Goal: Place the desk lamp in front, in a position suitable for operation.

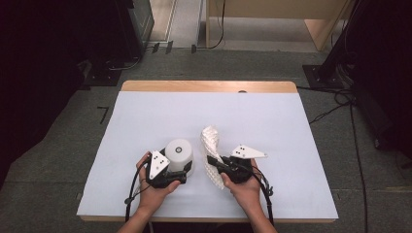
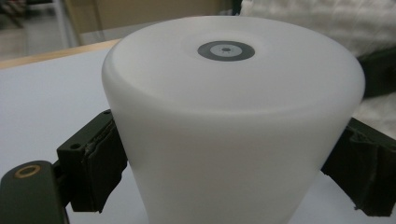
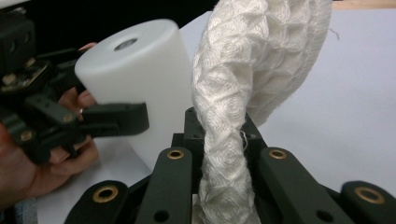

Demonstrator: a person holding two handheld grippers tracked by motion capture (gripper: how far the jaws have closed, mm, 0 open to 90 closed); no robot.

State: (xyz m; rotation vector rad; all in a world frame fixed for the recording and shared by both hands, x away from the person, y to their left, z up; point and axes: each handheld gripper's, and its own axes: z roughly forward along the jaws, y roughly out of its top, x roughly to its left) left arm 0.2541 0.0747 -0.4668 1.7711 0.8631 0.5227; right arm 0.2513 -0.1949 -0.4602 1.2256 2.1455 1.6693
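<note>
A white plastic cup [image 1: 179,154] stands upside down on the white sheet, near the front middle. My left gripper [image 1: 183,171] is shut on the cup [image 2: 233,121], with a black pad pressing each side of its wall. Just to the right, my right gripper [image 1: 214,164] is shut on a white knitted mesh cloth [image 1: 211,140]. The cloth [image 3: 261,56] rises twisted from between the jaws of the right gripper [image 3: 226,149] and hangs below them too. In the right gripper view the cup [image 3: 144,79] stands right beside the cloth, and one of the left gripper's fingers [image 3: 116,116] lies across it.
The table is covered by a white sheet [image 1: 145,116], with a wooden strip [image 1: 209,86] along its far edge. Cables [image 1: 340,104] run over the floor at the right. Dark equipment [image 1: 131,24] stands at the back left.
</note>
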